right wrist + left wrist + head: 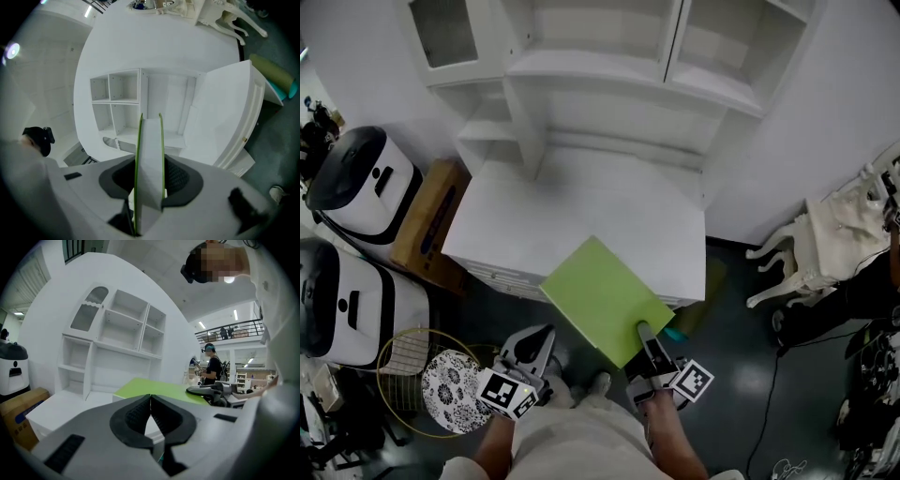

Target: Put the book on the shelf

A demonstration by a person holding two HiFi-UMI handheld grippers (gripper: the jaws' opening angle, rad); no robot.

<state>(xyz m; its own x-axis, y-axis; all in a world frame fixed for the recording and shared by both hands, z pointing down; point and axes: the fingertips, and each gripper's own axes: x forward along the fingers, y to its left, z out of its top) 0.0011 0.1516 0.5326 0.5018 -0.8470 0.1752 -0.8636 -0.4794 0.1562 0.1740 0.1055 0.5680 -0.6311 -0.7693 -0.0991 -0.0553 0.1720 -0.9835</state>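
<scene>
**Shelf unit** (609,56): white, standing against the wall at the back of the desk. It has open compartments in several tiers and a glazed door at the upper left. The right gripper view shows the same compartments (115,101) straight ahead of the jaws.

**Desk** (581,202): white top, directly below the shelf unit.

**Two white appliances** (361,178) (342,305): on the floor to the left, each with a dark lid.

**Cardboard box** (431,220): closed, wedged between the upper appliance and the desk.

**Wire basket** (405,361): on the floor at lower left. A round patterned disc (450,380) is at its rim; whether it sits inside cannot be told.

**Book** (605,300): green covers, white pages. It lies roughly flat across the desk's front edge, in no compartment, and whether it touches the desk cannot be told.

**Right gripper** (150,185): pinching the book at its near corner. The book stands edge-on between the jaws, a pad pressed to each cover, and extends from the gripper toward the shelf unit.

**Left gripper** (151,409): jaws pressed together at the tips with nothing between them. It is held low, left of the book and apart from it.
</scene>
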